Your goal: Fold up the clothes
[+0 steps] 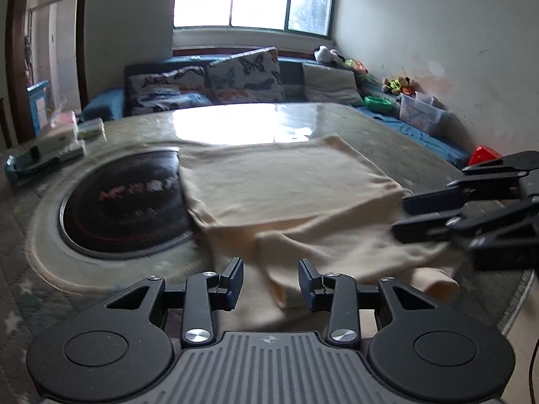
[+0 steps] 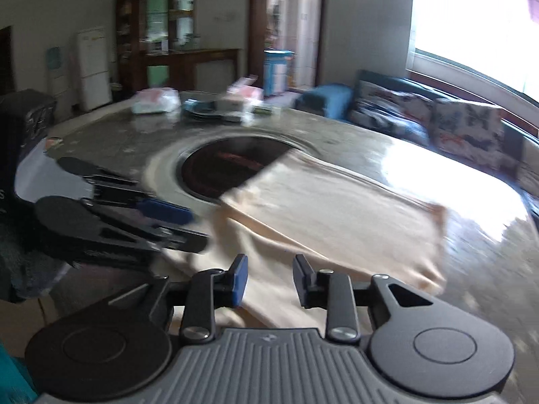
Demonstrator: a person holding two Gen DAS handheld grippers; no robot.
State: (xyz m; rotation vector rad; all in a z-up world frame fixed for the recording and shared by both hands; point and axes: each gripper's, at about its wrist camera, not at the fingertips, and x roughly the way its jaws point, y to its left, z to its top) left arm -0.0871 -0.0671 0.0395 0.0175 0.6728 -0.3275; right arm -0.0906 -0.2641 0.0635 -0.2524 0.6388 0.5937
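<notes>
Cream knit garment (image 1: 286, 181), soft and light, lies flat just ahead of both grippers' fingers; left gripper (image 1: 271, 281) and right gripper (image 2: 269, 281) stand released, empty. Pinch a near hem corner.

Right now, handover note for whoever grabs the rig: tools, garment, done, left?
Left tool: jaws apart, nothing pinched, low over the near edge of the cream garment.
Right tool: jaws apart, no cloth between the pads, also over the near edge.
Garment: lies on the table, partly folded, its far part a flat rectangle. One corner overlaps the round black hob set in the table.
Done: at least one fold, top layer laid flat.
Left: the near part is rumpled, with a loose flap toward the tools; it looks like it needs folding in and smoothing.
</notes>
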